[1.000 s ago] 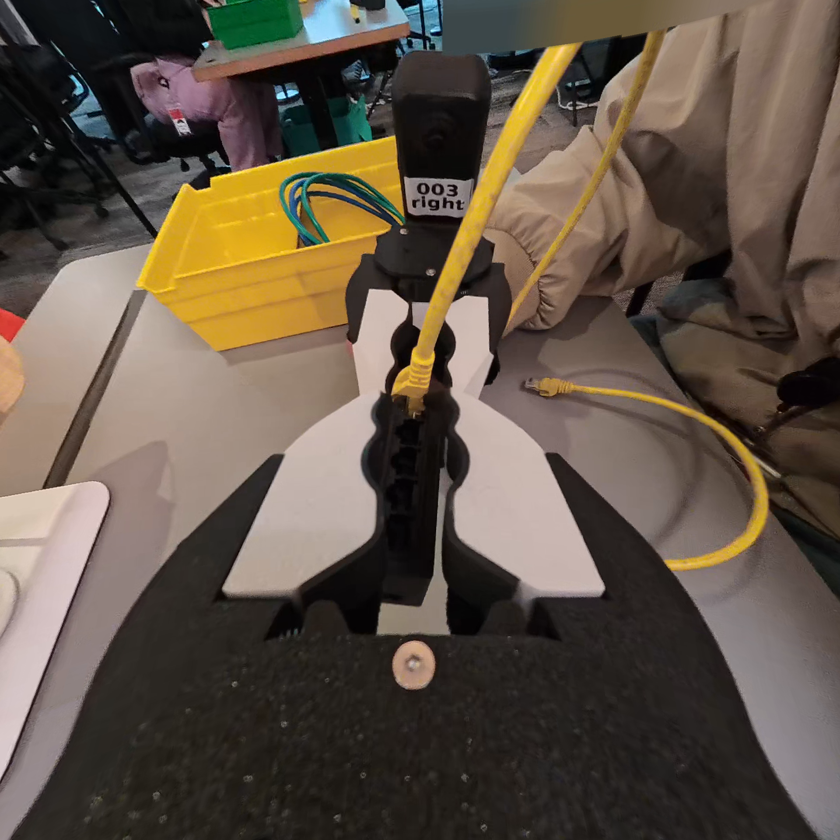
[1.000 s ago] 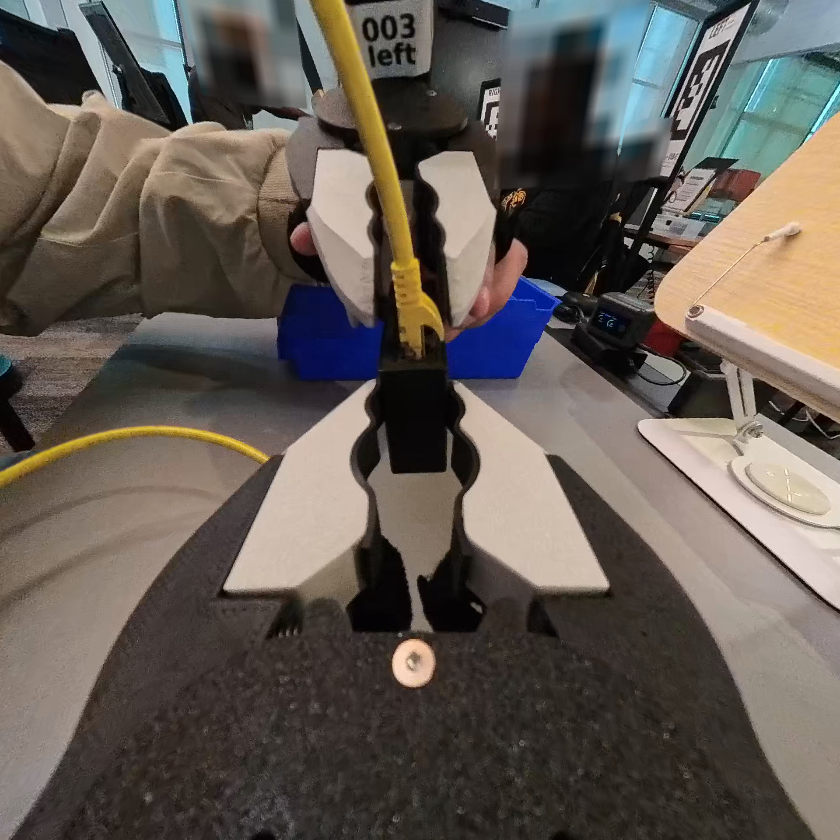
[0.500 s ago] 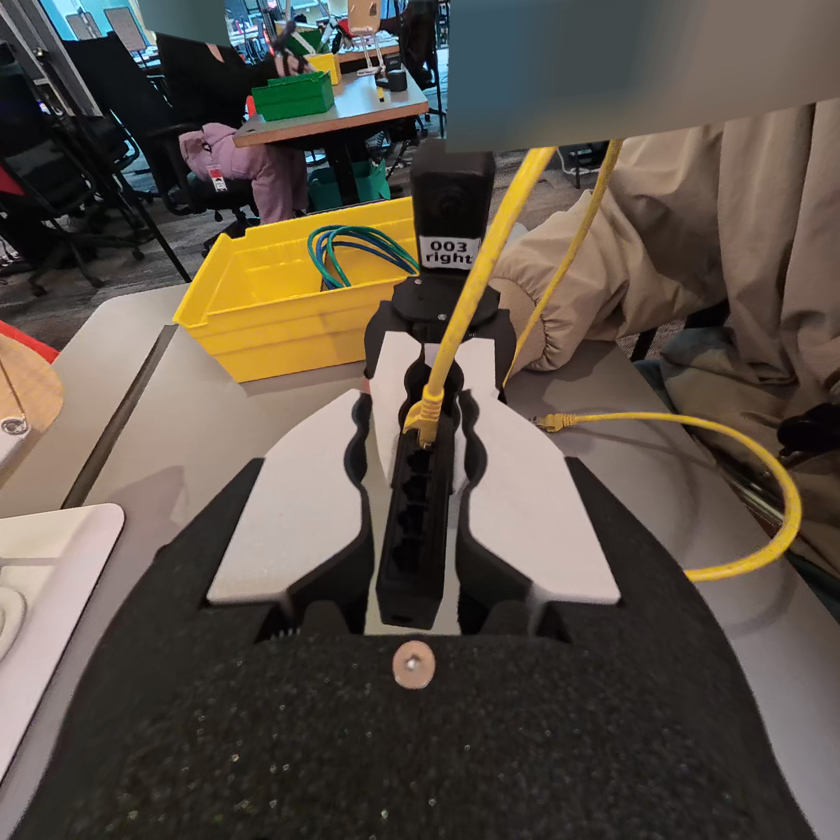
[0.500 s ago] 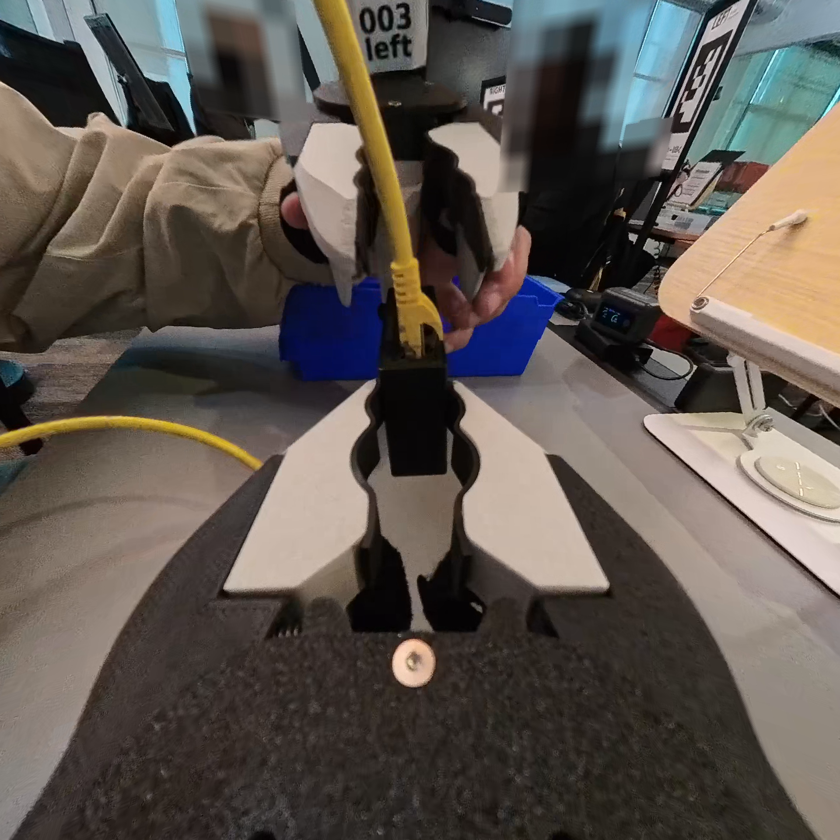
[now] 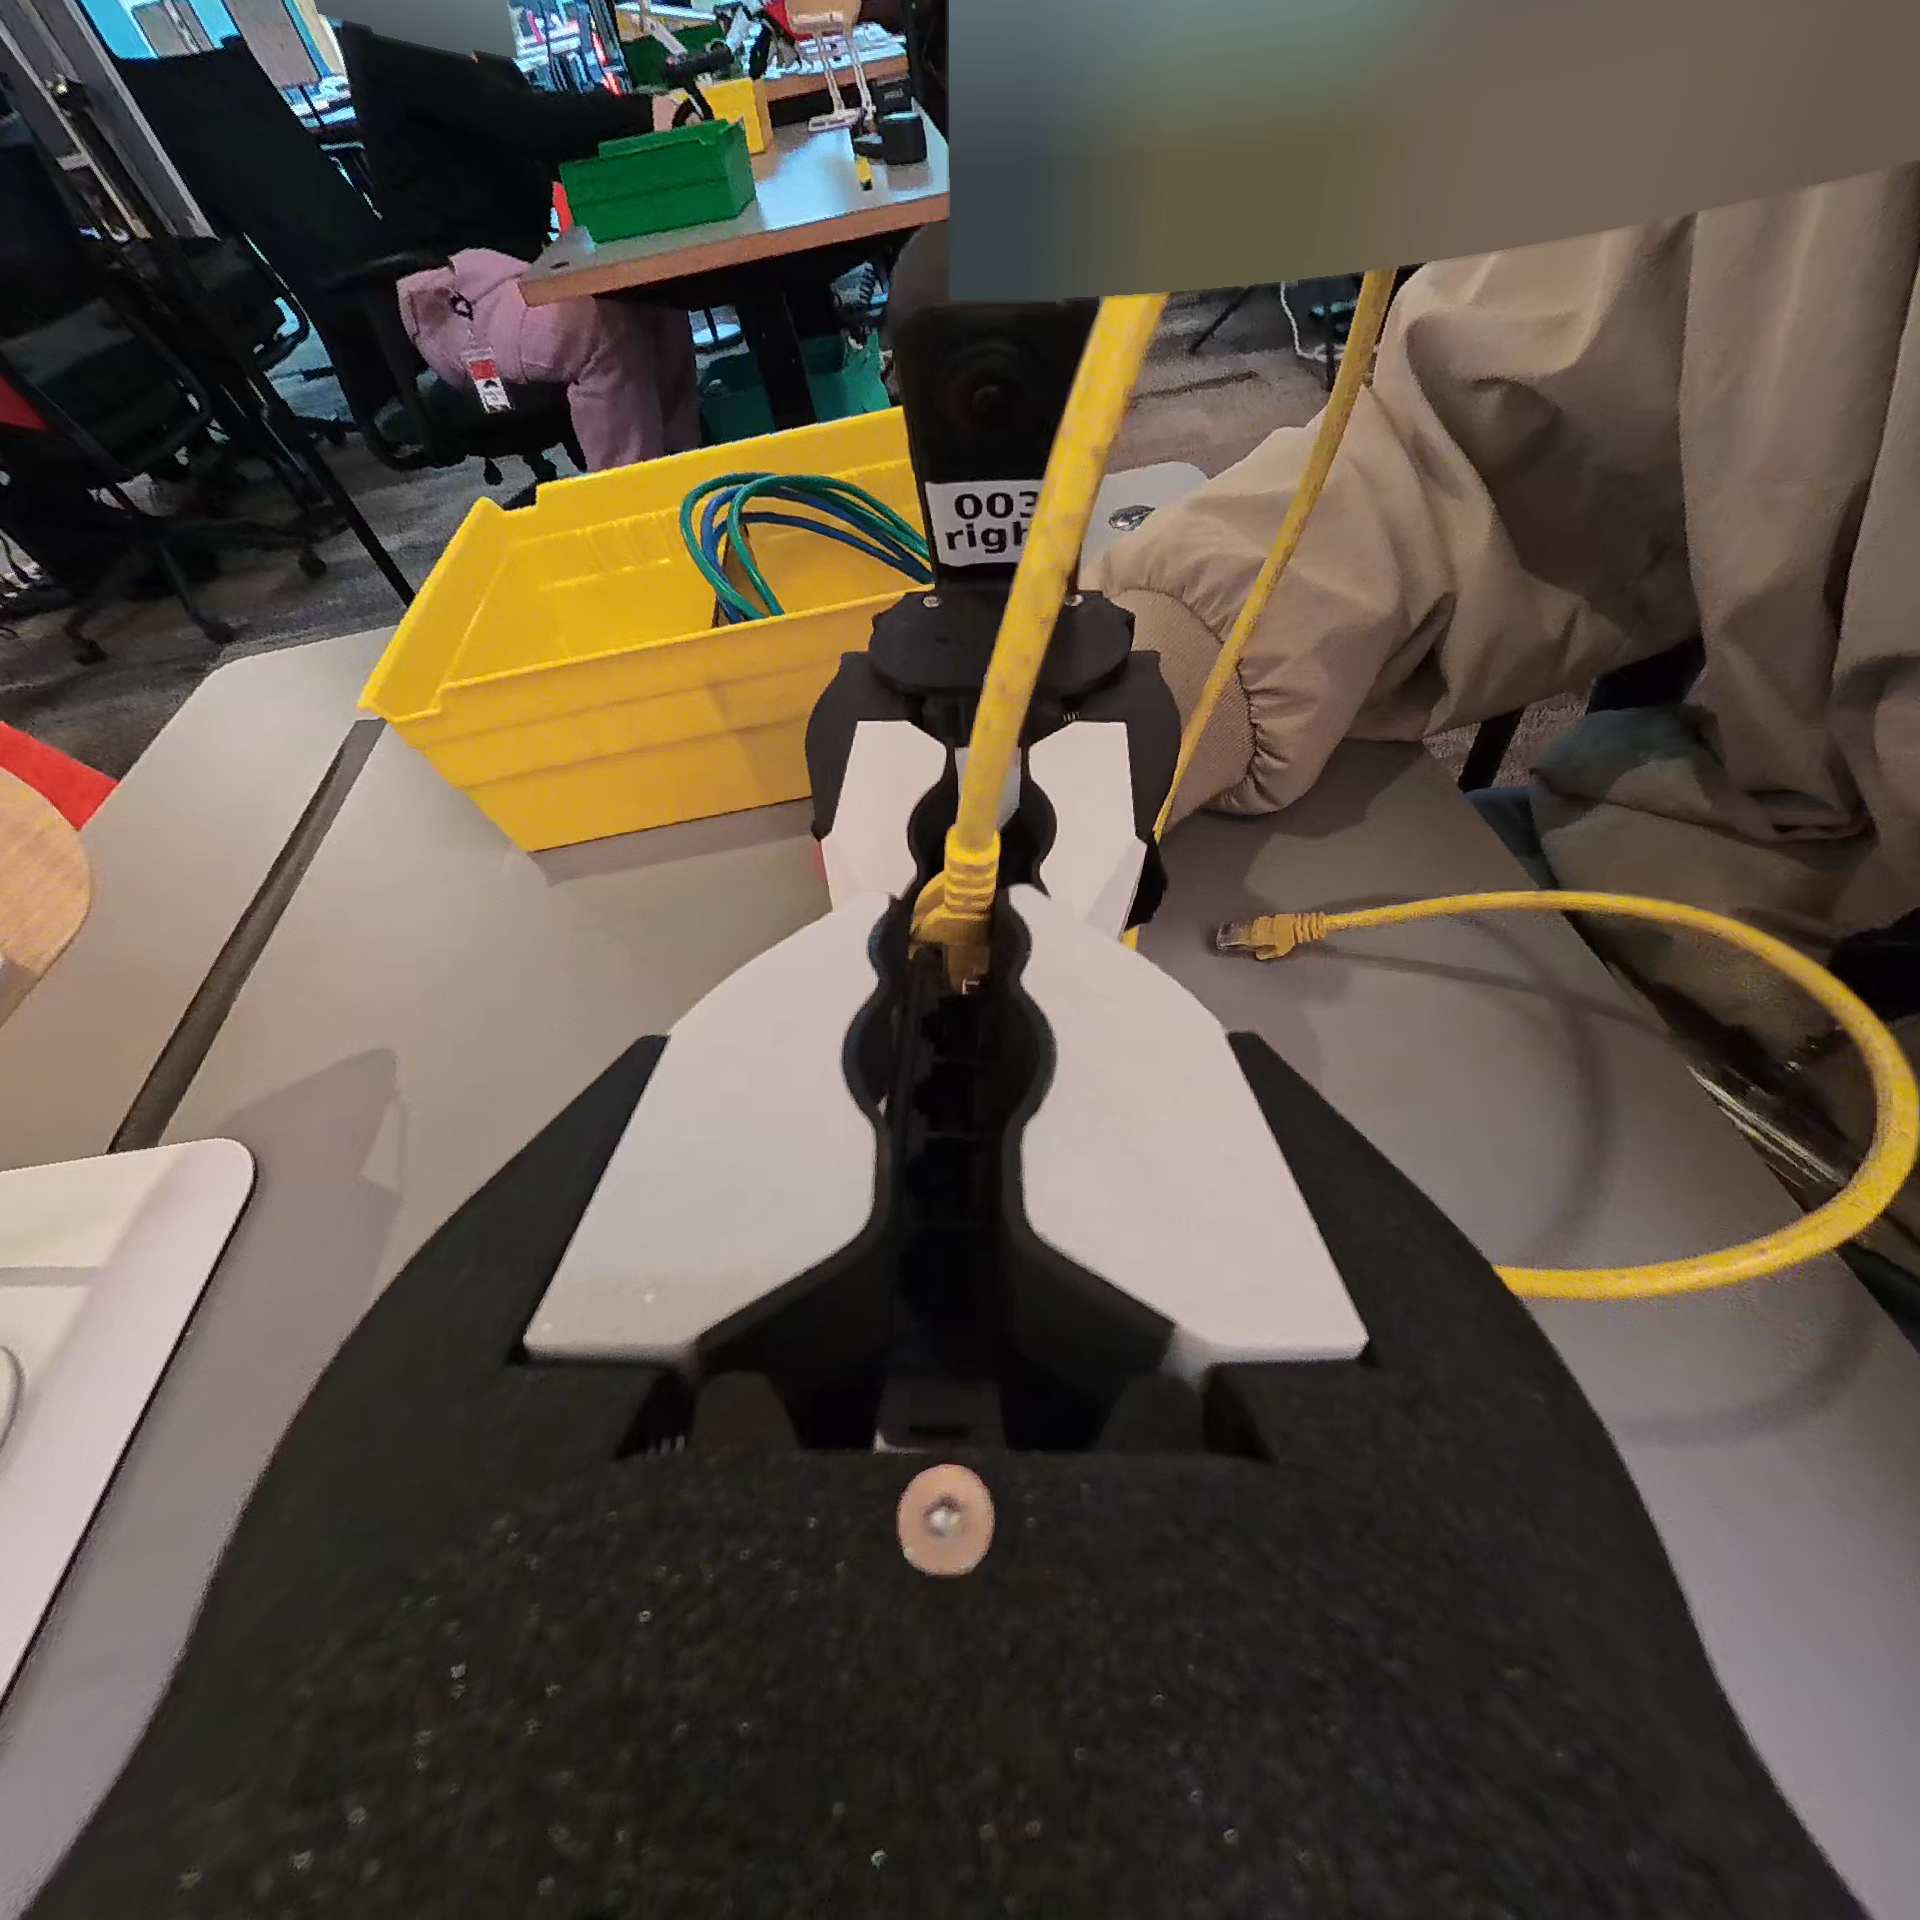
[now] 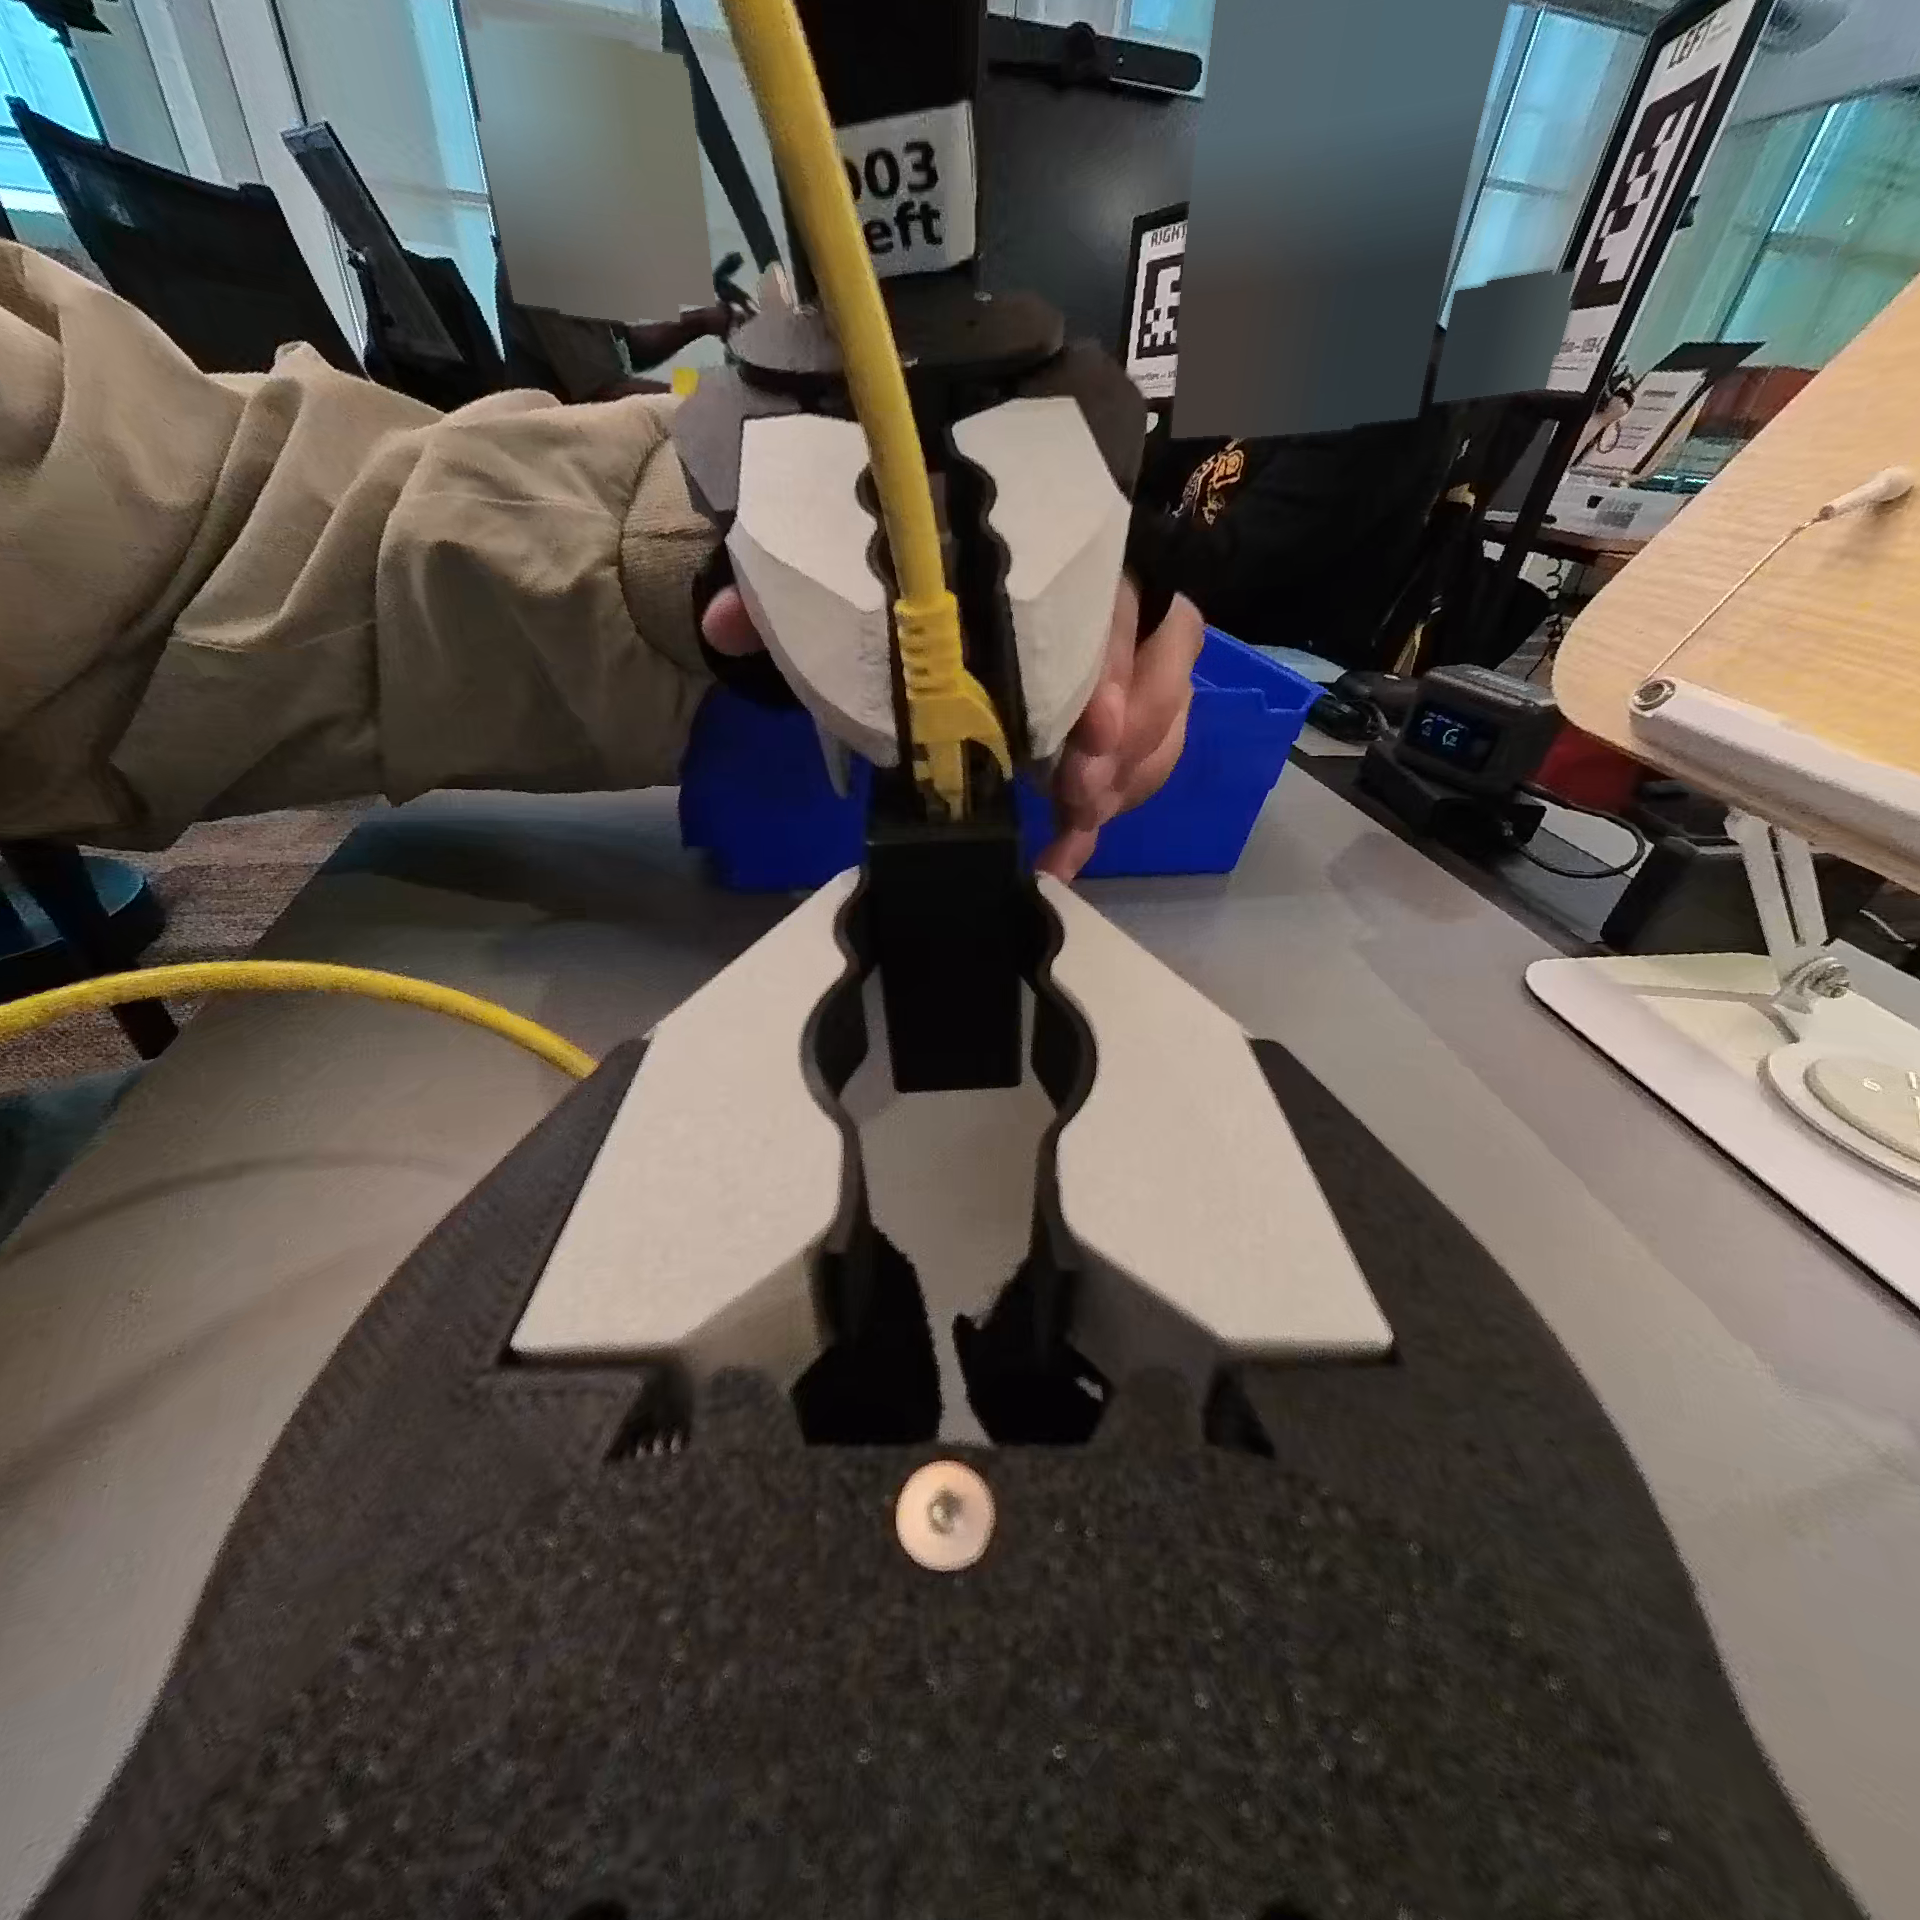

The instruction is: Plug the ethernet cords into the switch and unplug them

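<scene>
Left gripper (image 5: 951, 997) jaws clamped along the slim black plastic switch (image 5: 951, 1143), long axis toward the right gripper (image 6: 945, 935), clamped on its far end; yellow ethernet cord plug (image 5: 961, 904) sits in the far port.

Both grippers carry a white label (image 5: 982, 525) (image 6: 909, 197) with dark print, each partly crossed by a yellow cable (image 5: 1023, 644). Two black-and-white pattern signs (image 6: 1158, 296) stand behind, seemingly with small headings. A red badge (image 5: 486, 382) hangs far off, too small to read.
</scene>
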Motion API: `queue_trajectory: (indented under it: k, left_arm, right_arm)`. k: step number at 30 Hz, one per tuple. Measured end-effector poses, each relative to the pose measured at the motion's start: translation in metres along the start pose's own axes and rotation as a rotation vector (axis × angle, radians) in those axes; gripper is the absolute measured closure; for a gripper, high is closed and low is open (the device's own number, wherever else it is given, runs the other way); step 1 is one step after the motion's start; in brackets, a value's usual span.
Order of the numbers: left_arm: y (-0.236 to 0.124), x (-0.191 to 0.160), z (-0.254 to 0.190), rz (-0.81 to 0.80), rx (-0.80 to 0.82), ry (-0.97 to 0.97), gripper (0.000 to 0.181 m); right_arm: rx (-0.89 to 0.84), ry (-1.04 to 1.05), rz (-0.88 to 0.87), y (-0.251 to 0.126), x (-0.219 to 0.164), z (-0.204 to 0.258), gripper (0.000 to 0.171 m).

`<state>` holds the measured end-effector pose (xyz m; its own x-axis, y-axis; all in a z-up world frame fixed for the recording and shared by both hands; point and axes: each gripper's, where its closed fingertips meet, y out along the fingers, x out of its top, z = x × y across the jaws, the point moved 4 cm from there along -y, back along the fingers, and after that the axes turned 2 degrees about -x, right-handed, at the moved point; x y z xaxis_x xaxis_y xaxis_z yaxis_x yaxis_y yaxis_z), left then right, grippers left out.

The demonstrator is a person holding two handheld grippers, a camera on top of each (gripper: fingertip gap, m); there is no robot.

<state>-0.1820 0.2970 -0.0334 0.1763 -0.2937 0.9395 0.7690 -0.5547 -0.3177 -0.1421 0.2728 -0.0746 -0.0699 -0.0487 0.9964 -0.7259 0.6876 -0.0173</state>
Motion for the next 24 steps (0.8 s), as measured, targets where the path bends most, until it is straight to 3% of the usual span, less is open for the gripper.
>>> queue_trajectory:
  k: [24]
  left_arm:
    - [0.0,0.006,0.002,-0.066,0.062,-0.004,0.167]
  right_arm:
    - [0.034,0.101,-0.093,-0.006,0.01,-0.003,0.145]
